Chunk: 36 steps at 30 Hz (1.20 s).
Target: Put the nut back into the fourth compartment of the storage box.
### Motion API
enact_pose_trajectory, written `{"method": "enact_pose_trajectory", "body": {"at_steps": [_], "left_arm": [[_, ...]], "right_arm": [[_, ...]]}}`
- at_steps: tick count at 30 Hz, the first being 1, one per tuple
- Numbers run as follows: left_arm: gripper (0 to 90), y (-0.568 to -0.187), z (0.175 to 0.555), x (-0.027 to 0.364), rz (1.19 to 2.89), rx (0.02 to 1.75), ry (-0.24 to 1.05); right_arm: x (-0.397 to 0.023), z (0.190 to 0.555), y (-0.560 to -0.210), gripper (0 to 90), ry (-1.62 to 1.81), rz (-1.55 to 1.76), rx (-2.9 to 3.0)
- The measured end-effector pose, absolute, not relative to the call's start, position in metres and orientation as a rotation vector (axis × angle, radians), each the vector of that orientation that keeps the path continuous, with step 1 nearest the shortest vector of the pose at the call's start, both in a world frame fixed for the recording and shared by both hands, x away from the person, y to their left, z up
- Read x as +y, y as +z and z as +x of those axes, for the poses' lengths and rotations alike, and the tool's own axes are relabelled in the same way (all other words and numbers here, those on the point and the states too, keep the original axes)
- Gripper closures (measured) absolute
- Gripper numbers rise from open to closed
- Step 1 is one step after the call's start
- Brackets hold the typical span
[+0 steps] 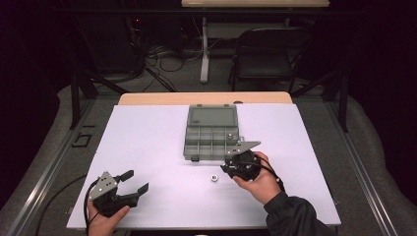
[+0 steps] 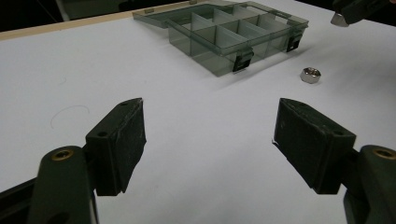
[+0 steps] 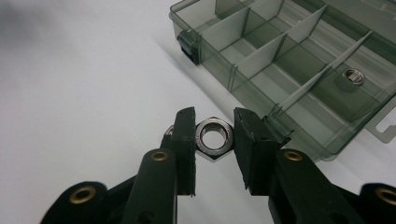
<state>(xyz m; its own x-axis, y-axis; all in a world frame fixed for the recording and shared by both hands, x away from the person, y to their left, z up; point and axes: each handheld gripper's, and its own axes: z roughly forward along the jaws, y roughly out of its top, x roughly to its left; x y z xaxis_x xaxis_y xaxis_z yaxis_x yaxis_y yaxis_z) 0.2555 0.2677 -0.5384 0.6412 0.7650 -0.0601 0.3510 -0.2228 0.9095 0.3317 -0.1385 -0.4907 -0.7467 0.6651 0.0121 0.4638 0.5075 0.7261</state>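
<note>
Nut (image 3: 214, 137) sits clamped between the jaws of the right gripper (image 3: 214, 140), held just off the front corner of the open compartment box (image 3: 299, 70) on the white table (image 1: 147, 142). Its own view alone shows another nut (image 3: 353, 76) lying inside a box compartment, while the high view shows a loose nut (image 1: 214, 177) on the table near that gripper. The left gripper (image 2: 208, 135) hovers well apart, jaws wide and empty; the lid's far edge is cut off.
</note>
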Motion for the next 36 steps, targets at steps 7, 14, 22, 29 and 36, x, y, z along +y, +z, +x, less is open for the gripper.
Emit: {"method": "enact_pose_trajectory", "body": {"at_steps": [7,14,22,29,36], "left_arm": [[25.0,-0.539,0.256,0.268,1.819,0.894,0.496],[25.0,-0.539,0.255,0.268,1.820,0.895,0.498],[25.0,-0.539,0.256,0.268,1.817,0.895,0.495],[25.0,-0.539,0.256,0.268,1.821,0.891,0.494],[25.1,-0.539,0.256,0.267,1.824,0.890,0.495]], "right_arm": [[-0.140,0.347,-0.465,70.4,1.064,0.950,2.473],[-0.143,0.362,-0.447,70.4,1.054,0.975,2.454],[-0.142,0.382,-0.438,70.4,1.039,1.021,2.446],[-0.138,0.398,-0.439,70.4,0.992,1.045,2.432],[-0.138,0.420,-0.455,70.4,0.921,1.115,2.412]]}}
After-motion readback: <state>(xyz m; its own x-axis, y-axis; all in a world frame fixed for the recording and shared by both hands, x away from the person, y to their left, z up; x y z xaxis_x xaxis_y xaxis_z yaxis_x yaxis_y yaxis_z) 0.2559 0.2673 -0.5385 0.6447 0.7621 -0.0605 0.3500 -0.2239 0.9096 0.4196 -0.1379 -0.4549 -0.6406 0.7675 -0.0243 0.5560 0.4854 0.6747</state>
